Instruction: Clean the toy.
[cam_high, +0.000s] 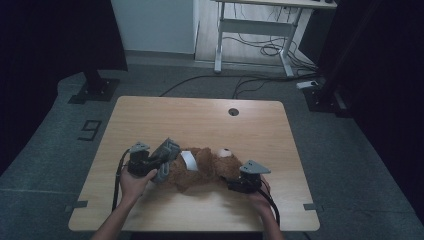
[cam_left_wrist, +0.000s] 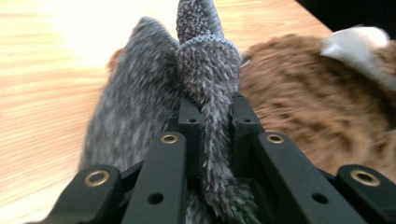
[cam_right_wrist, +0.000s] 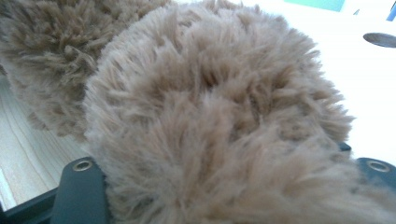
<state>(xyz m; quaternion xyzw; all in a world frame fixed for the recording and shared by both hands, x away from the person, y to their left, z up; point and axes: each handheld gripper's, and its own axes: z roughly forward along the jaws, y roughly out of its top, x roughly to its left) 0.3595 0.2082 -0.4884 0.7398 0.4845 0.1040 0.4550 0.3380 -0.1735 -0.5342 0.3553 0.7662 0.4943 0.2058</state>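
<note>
A fold of grey knitted fuzzy cloth (cam_left_wrist: 205, 74) is clamped between the closed jaws of the left claw (cam_left_wrist: 212, 116), the rest of it bunched just beyond the tips. To that claw's right, a brown furry plush bear (cam_high: 200, 172) lies on the light wooden desk (cam_high: 200, 120), touching the cloth. The right claw (cam_high: 234, 184) is pressed into the bear's fur; whether its jaws grip cannot be told

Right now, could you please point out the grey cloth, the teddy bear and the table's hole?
grey cloth (cam_left_wrist: 205, 60), left gripper view, fold above the jaws.
teddy bear (cam_high: 202, 172), high view, its brown belly.
hole (cam_high: 233, 111), high view, its middle.
</note>
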